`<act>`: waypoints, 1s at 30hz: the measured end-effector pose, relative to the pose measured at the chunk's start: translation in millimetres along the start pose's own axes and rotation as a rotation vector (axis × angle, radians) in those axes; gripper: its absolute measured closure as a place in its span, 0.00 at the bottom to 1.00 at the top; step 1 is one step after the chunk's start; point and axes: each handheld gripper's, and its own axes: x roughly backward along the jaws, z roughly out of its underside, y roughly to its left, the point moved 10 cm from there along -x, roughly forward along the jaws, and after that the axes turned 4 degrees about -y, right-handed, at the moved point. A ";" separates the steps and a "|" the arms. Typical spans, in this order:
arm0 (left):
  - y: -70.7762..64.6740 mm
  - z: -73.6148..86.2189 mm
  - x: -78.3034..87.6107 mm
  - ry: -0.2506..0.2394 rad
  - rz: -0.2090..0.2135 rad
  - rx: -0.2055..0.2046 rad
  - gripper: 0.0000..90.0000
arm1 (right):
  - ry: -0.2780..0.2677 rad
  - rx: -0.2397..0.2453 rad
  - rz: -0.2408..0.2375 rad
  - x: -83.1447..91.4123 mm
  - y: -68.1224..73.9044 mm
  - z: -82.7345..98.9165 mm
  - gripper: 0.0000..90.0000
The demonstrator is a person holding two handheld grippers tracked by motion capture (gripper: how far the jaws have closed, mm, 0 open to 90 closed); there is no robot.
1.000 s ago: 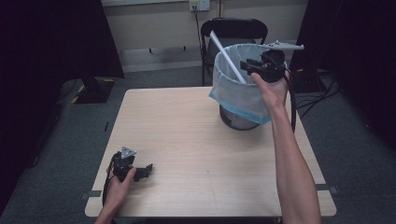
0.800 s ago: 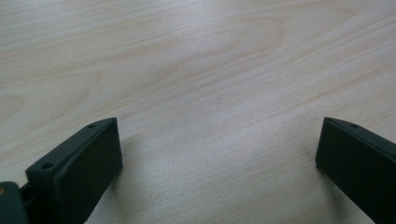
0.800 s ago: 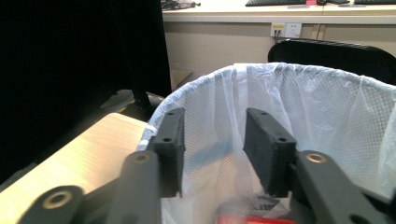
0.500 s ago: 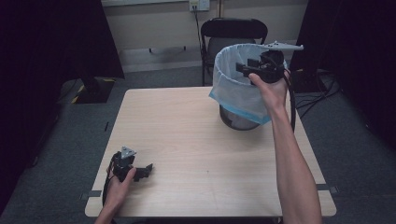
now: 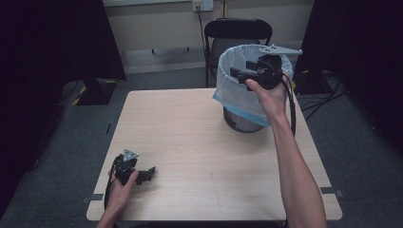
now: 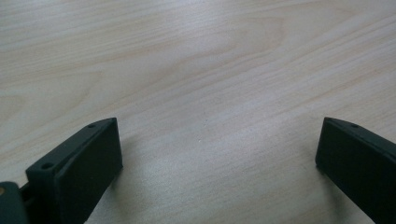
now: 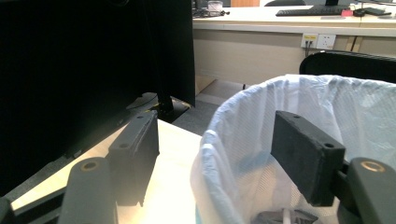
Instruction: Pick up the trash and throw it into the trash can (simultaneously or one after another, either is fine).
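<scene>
A metal bin with a pale blue-white liner [image 5: 236, 97] stands on the wooden table [image 5: 190, 133] at its far right. My right gripper [image 5: 241, 68] is held over the bin's mouth, pointing left. Its jaws have just been opening and stand apart with nothing gripped; in the right gripper view [image 7: 212, 126] the liner's rim [image 7: 261, 140] passes between them. Some dark and white things lie at the bin's bottom [image 7: 282, 217]. My left gripper [image 5: 149, 173] rests on the table near the front left corner, open [image 6: 215, 140] over bare wood.
A black chair [image 5: 237, 29] stands behind the bin past the table's far edge. A black curtain [image 5: 52, 42] with a stand at its foot hangs at the left. Cables lie on the floor at the right [image 5: 323, 102].
A long white stick that rose from my right gripper one second ago is gone from it. The right jaws have opened over the bin. The left hand has stayed put.
</scene>
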 end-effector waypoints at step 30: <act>0.1 0.0 0.0 0.000 -0.001 0.000 0.00 | 0.046 0.060 -0.068 11.8 64.6 37.1 0.24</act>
